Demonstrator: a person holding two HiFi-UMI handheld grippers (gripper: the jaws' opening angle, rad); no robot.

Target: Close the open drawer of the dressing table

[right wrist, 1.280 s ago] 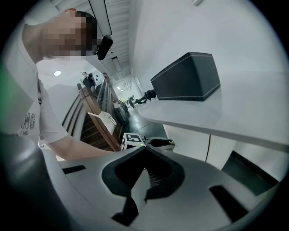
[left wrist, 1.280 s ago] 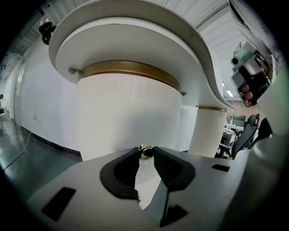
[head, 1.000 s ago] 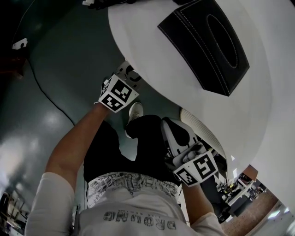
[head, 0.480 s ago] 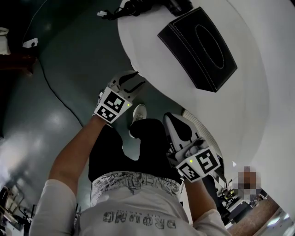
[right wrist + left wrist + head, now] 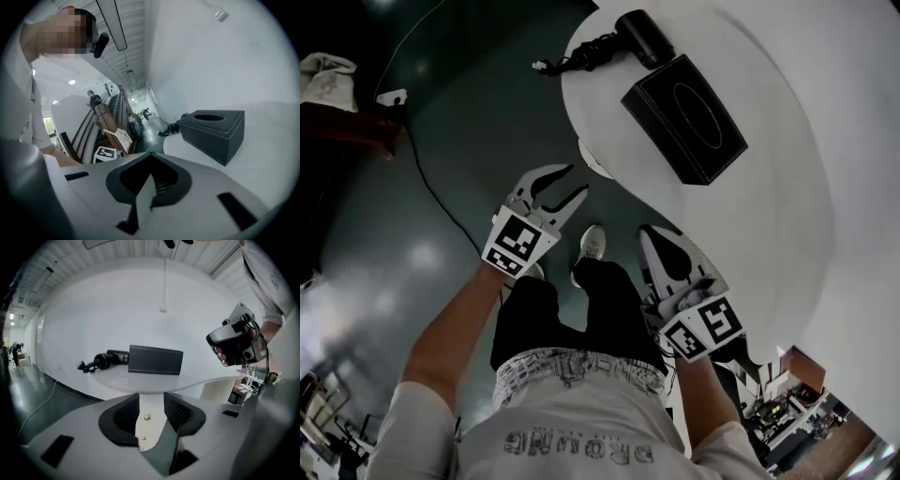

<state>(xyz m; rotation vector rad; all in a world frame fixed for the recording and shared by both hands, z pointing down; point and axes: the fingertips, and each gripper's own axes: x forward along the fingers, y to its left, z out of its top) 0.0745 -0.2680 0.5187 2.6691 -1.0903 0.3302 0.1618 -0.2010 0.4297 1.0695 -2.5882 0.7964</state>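
1. The drawer belongs to the white, curved-top dressing table (image 5: 806, 187) and sits under the overhanging edge on the person's side. Seen from above, only a small pale rounded piece (image 5: 596, 161) shows beneath that edge. Whether the drawer front sits flush cannot be told.
2. The left gripper (image 5: 577, 180) is held in the air over the floor, clear of the table edge, with its tips aimed towards that edge. Its jaws have just been opening and stand wide apart, with nothing between them. Its own view looks through the gap at the tabletop.
3. The right gripper (image 5: 649, 234) is close beside the table edge, above the person's right leg. Its jaws are together and hold nothing.
4. A black, stitched, rectangular tissue box with an oval opening (image 5: 684, 117) lies flat on the tabletop. A black hair dryer (image 5: 642, 36) lies just beside it, and its black cord (image 5: 581, 54) trails to the table's end.
5. Below is a glossy dark floor (image 5: 412, 234), with a thin cable (image 5: 422, 178) running across it. The person's pale shoe (image 5: 591, 246) stands between the two grippers.
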